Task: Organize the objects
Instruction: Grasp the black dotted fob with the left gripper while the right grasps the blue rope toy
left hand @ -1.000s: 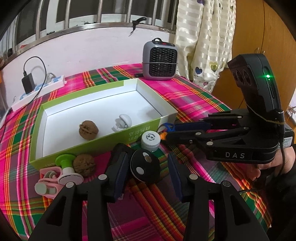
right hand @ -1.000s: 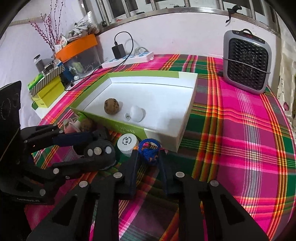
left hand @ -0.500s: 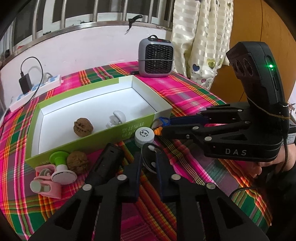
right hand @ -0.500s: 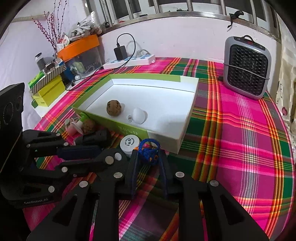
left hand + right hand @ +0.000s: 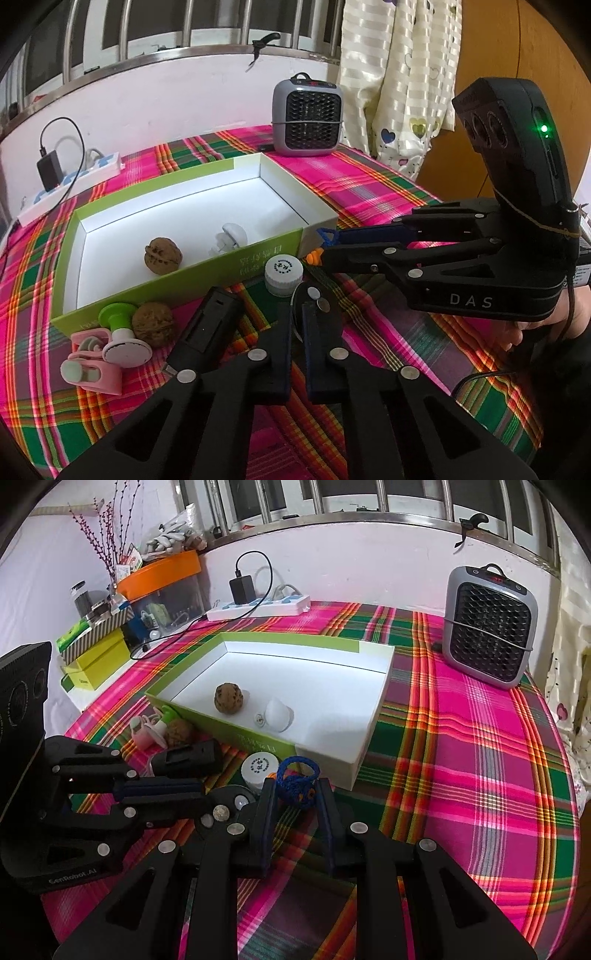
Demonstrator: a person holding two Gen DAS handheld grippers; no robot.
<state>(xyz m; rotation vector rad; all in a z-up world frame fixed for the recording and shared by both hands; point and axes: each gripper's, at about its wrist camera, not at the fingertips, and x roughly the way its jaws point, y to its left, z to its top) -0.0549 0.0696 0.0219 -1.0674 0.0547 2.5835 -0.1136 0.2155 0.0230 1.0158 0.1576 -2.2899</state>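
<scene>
My left gripper [image 5: 299, 317] is shut on a black disc with silver studs [image 5: 314, 297], pinched edge-on just above the plaid cloth. In the right wrist view the same disc [image 5: 231, 806] sits between the left fingers. My right gripper [image 5: 295, 794] is shut on a blue knitted piece with orange bits [image 5: 297, 779], close to the near corner of the green-and-white box [image 5: 384, 686]. From the left wrist view this piece [image 5: 327, 238] shows at the right gripper's tips. Inside the box [image 5: 280, 254] lie a walnut [image 5: 162, 254] and a white knob [image 5: 231, 236].
A white bottle cap [image 5: 282, 273] stands before the box. Left of my fingers lie a black block [image 5: 207, 325], a second walnut [image 5: 153, 325], a green-stemmed sucker [image 5: 118, 317] and a pink clip [image 5: 92, 369]. A grey heater [image 5: 487, 627] and a power strip [image 5: 258, 607] stand behind.
The left jaws have closed onto the black disc, which now stands edge-on between them. The right gripper keeps its hold on the blue knitted piece and has barely moved.
</scene>
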